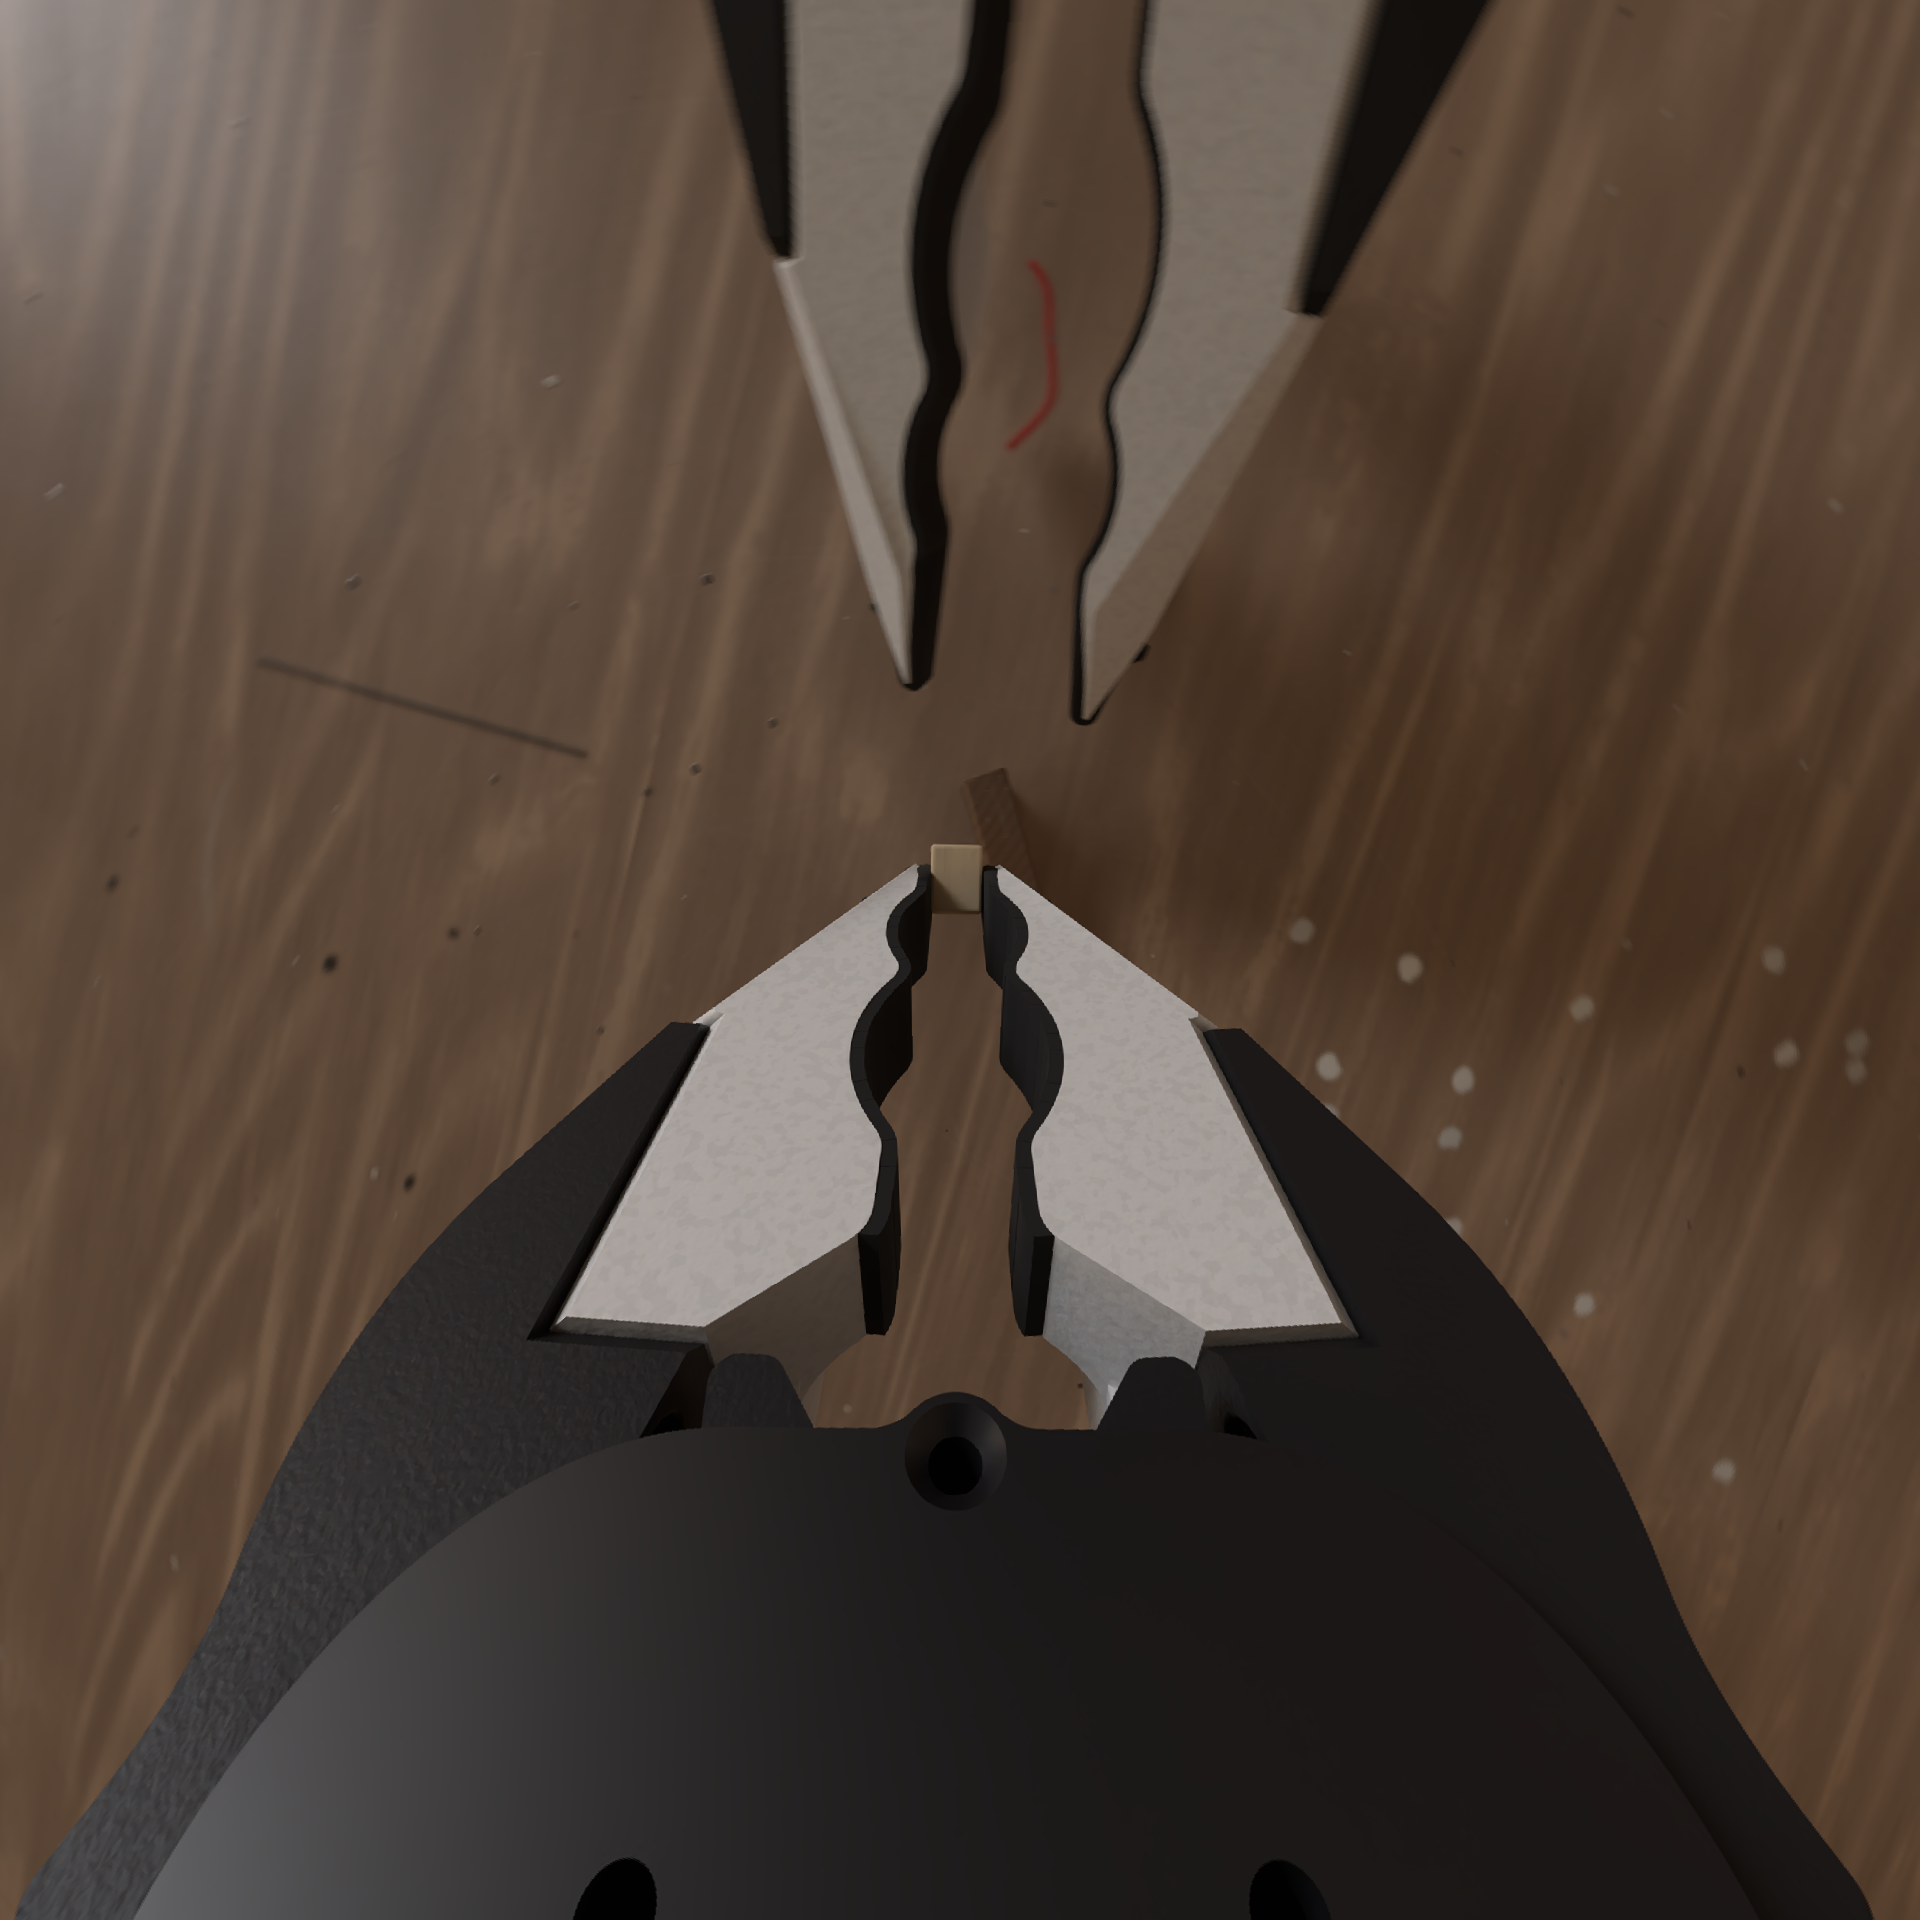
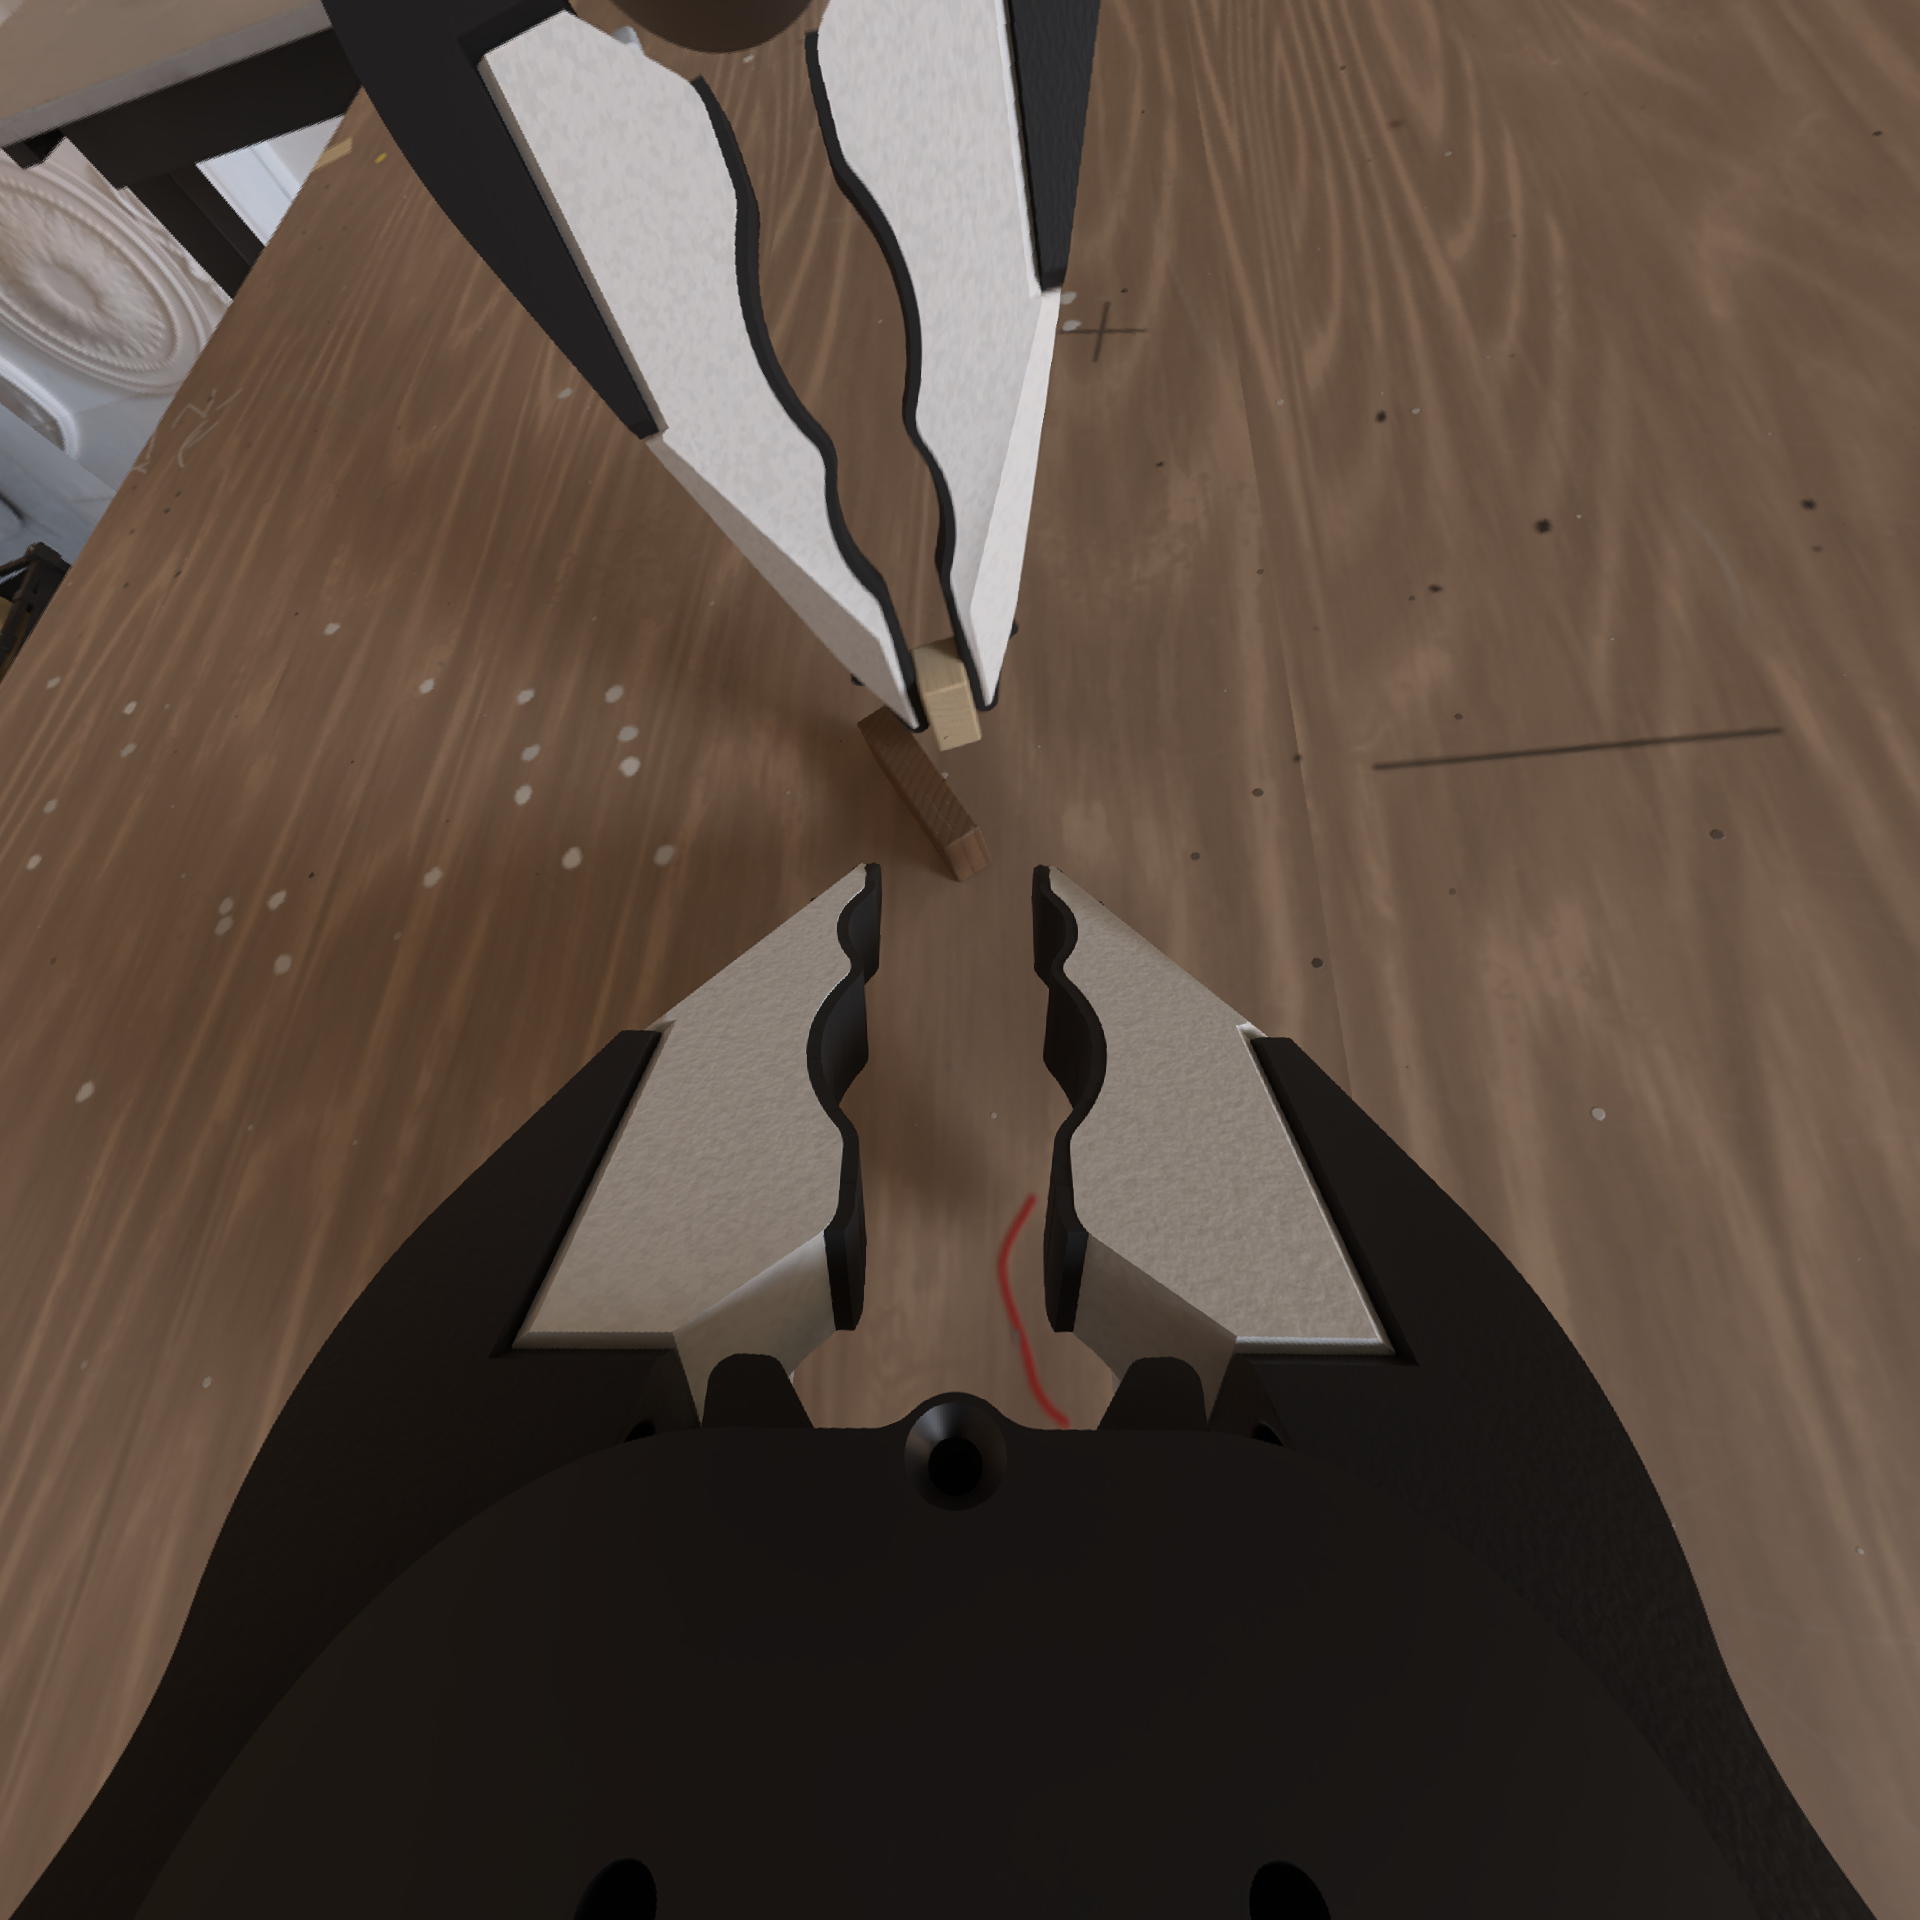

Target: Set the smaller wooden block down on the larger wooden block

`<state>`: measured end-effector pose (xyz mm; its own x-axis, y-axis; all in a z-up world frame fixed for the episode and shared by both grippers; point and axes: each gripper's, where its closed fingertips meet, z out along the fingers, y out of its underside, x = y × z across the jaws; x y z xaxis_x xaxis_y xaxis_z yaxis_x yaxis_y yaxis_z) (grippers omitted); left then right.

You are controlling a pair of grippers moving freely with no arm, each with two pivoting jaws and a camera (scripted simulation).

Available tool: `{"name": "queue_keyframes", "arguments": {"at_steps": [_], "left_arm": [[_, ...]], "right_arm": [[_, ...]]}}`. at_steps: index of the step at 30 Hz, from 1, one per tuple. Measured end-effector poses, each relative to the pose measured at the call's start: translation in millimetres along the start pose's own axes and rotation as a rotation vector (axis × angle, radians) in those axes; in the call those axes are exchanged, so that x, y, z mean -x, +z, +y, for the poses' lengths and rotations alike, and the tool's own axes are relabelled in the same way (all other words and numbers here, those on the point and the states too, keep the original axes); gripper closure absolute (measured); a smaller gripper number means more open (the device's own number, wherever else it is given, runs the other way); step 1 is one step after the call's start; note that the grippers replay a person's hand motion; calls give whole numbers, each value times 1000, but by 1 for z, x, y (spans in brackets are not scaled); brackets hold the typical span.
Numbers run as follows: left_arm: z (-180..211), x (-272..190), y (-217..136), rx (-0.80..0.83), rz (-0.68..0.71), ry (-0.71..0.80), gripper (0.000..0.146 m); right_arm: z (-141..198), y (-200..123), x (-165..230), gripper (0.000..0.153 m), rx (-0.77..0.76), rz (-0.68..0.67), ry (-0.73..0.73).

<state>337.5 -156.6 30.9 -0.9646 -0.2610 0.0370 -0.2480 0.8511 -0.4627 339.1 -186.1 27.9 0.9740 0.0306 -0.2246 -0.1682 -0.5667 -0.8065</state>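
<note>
My left gripper [image 1: 958, 883] is shut on the smaller, pale wooden block [image 1: 957, 871], held at the fingertips. The larger, darker brown block [image 1: 1000, 821] lies on the wooden table just beyond and slightly right of it. In the right wrist view the left gripper [image 2: 948, 698] comes down from the top, holding the pale block [image 2: 951, 696] at the far end of the brown block [image 2: 925, 792]; contact cannot be told. My right gripper [image 2: 956, 883] is open and empty, just short of the brown block's near end. It also shows in the left wrist view [image 1: 1000, 698].
The wooden tabletop [image 1: 416, 520] carries a red squiggle [image 2: 1023, 1309], a thin dark line [image 2: 1579, 746] and white paint specks [image 2: 530, 748]. The table's left edge [image 2: 156, 436] shows in the right wrist view, with white furniture beyond it.
</note>
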Motion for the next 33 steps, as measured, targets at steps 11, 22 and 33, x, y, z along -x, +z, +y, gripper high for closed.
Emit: {"name": "queue_keyframes", "arguments": {"at_steps": [11,22,33], "left_arm": [[4,3,3,-11,-156,-233,137],[2,-2,4,-18,-193,-242,137],[1,-6,6,-60,-106,-288,137]], "right_arm": [[-9,0,-7,113,-34,28,-32],[-6,6,-5,120,98,-184,-140],[-13,7,-2,130,28,-239,-177]]}}
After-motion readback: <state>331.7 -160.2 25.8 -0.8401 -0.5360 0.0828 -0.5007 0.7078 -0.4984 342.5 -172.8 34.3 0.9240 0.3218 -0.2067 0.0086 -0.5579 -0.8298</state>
